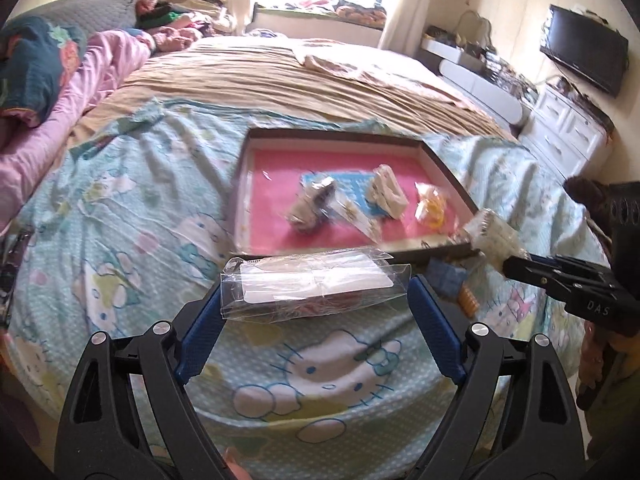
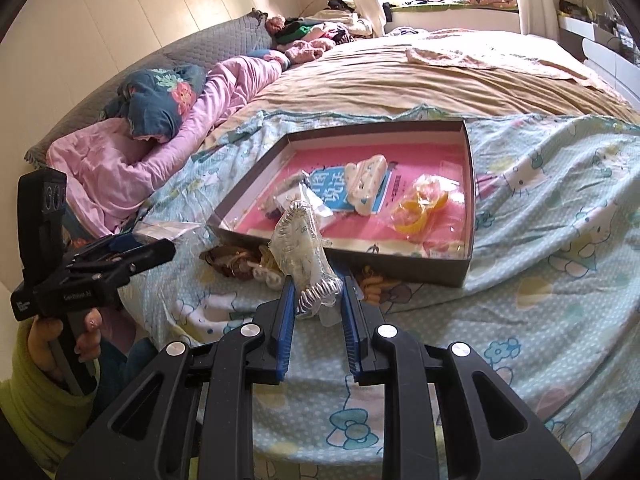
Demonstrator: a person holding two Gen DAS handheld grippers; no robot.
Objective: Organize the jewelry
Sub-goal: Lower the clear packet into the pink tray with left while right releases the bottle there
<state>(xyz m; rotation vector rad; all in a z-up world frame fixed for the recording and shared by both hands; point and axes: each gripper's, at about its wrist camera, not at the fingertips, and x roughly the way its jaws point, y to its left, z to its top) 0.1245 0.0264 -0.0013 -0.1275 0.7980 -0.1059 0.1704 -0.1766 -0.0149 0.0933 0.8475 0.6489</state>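
A shallow brown box with a pink floor lies on the bed and holds several bagged jewelry pieces, one of them yellow. My left gripper is shut on a clear flat bag and holds it just in front of the box's near edge. My right gripper is shut on a clear bag with a white comb-like piece, near the box's near left corner. It also shows in the left wrist view.
More loose pieces lie on the Hello Kitty sheet beside the box: brown and white ones and orange ones. Pink bedding and pillows lie to the left. A dresser and TV stand at the right.
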